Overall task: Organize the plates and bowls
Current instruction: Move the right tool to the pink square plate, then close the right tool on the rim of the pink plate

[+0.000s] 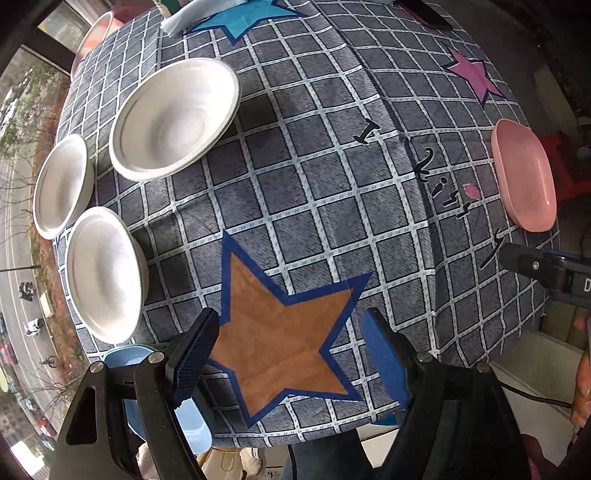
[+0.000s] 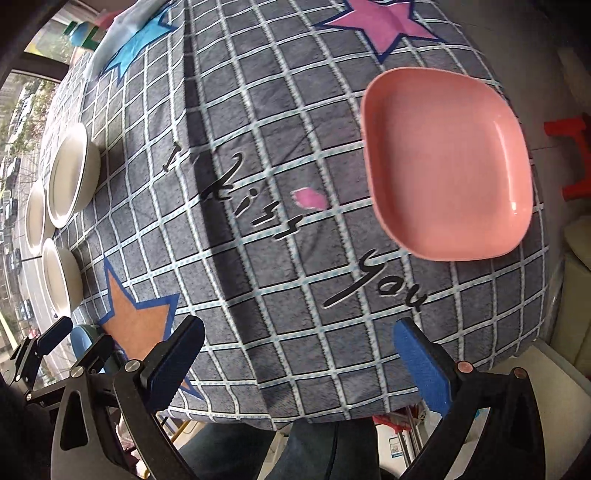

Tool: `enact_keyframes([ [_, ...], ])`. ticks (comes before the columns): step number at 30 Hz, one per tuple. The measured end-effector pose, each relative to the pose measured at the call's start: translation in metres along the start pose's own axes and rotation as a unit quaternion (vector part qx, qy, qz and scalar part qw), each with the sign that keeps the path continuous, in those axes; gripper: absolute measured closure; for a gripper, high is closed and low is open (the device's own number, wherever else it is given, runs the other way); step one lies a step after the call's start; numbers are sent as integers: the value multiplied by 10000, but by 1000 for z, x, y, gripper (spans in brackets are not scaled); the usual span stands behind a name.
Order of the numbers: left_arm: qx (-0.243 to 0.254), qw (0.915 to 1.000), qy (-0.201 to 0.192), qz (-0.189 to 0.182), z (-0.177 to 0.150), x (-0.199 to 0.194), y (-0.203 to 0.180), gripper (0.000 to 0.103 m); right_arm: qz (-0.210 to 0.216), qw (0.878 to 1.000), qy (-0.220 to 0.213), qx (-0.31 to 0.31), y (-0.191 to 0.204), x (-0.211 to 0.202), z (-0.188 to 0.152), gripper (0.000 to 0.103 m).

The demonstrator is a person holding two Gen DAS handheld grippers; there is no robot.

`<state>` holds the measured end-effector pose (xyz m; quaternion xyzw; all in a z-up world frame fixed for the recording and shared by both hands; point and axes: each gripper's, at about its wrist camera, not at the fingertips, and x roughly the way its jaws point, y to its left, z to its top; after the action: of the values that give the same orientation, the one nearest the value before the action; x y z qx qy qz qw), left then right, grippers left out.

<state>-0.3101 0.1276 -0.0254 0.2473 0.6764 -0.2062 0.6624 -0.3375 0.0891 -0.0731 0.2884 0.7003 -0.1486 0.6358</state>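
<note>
Left gripper [image 1: 291, 354]: yours, jaws spread wide, nothing btwn the blue pads; it sits over the orange star [image 1: 284, 332] at the near table edge. It also shows at the far left of the right wrist view [image 2: 70, 343].
Right gripper [image 2: 299, 362]: yours, jaws wide apart too, empty; it hangs over the near edge of the checked tablecloth [image 2: 258, 184], short of the "you" lettering.
White bowls: three, all upright on the cloth at your left. Largest [image 1: 173, 118] is farthest in; a smaller one [image 1: 62, 184] sits near the left edge; the third [image 1: 105, 273] is nearest to you, just left of the orange star. All three sit close together; can't tell if the rims touch.
Pink plate [image 2: 447, 162]: squarish w/ rounded corners, flat on the cloth at your right, ahead and right of the right gripper, well apart from the bowls. Seen edge-on in the left wrist view [image 1: 524, 177].
Blue dish [image 1: 125, 356]: light blue, at the near left edge, partly hidden behind the left gripper's left finger; shape unclear.
Cloth extras: pink star [image 2: 380, 22] beyond the pink plate; folded pale-blue cloth [image 1: 195, 16] at the far side.
</note>
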Motion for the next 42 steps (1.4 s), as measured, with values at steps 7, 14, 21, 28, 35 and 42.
enact_keyframes([
  [7, 456, 9986, -52, -264, 55, -3, -72, 21, -406, 9975, -176, 553, -75, -14, 23, 0],
  [14, 578, 9968, -233, -508, 108, 8, -141, 21, -773, 9946, -318, 621, -127, -14, 54, 0],
  [21, 300, 9977, -218, -562, 150, 28, -173, 21, -582, 9950, -411, 698, -168, -16, 84, 0],
  [28, 642, 9967, -242, -443, 176, 44, -204, 21, -576, 9972, -463, 64, -161, 0, 99, 9],
  [35, 1001, 9940, -196, -391, 189, 50, -253, 40, -421, 9986, -325, -46, -149, 12, 107, 54],
  [42, 1038, 9932, -83, -526, 184, 48, -252, 63, -278, 9993, -151, -184, -122, 13, 97, 71],
])
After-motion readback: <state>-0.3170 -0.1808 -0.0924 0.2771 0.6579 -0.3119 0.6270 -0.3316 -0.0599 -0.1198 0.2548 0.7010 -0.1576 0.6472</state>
